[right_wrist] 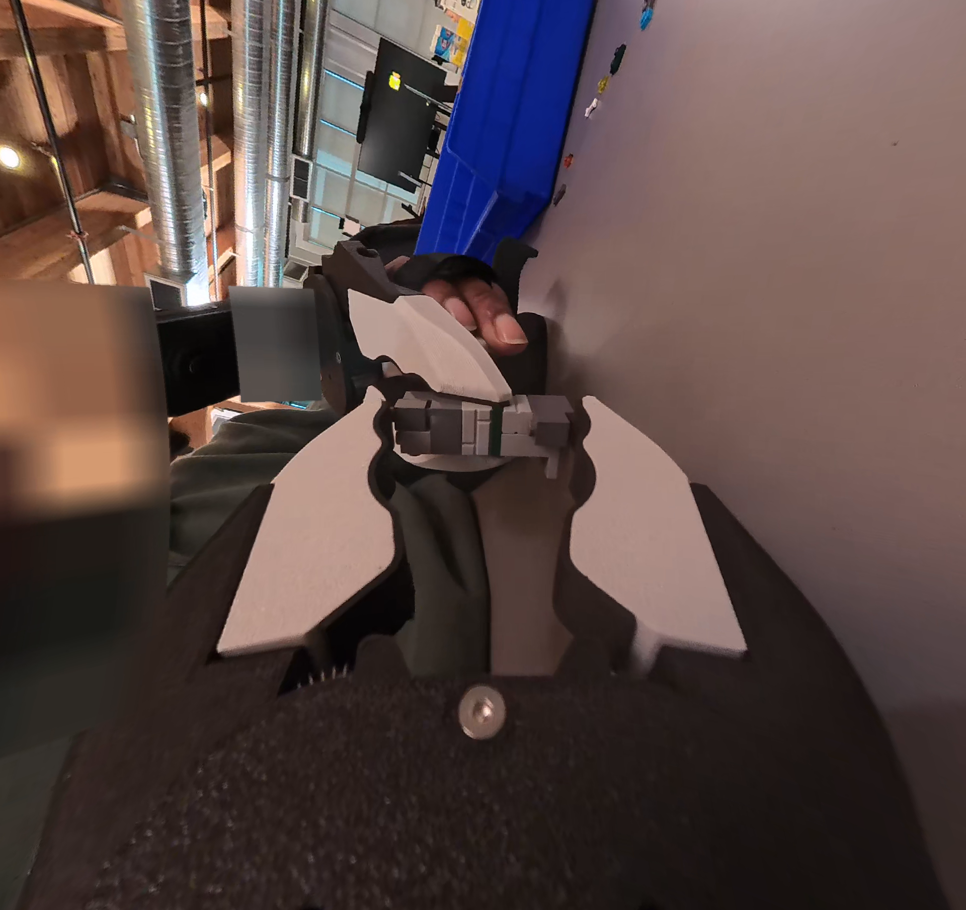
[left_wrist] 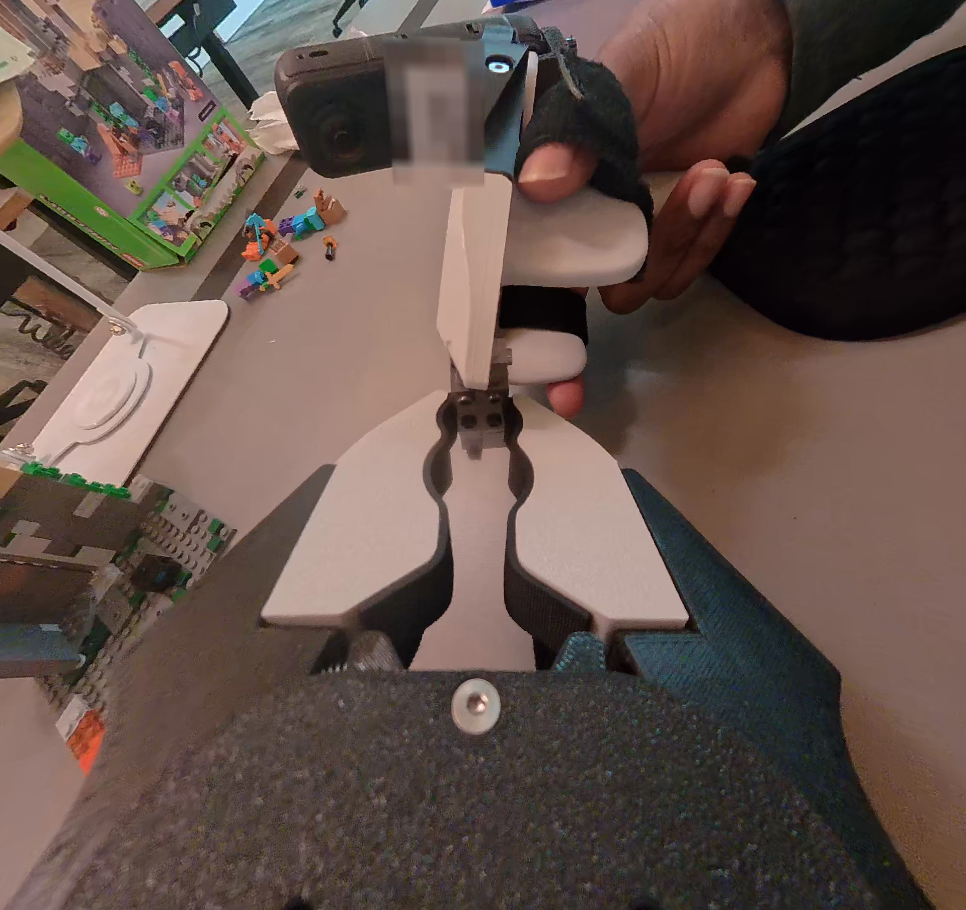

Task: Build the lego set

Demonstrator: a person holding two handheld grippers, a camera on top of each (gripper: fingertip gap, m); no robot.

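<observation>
Both tongs (left_wrist: 480, 427) (right_wrist: 481, 427) pinching grey brick assembly (right_wrist: 478, 424)

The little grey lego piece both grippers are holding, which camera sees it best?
The right wrist view. There the grey lego piece lies sideways between the right gripper tips, showing its light grey, dark grey and green layers. The left wrist view shows only its dark end, gripped by the left gripper.

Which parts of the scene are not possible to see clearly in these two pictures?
- Left wrist view: the grey brick piece is mostly covered by both grippers' fingers.
- Left wrist view: the half-built model is cut by the left edge and blurred.
- Right wrist view: the loose bricks on the table are too small to identify.
</observation>
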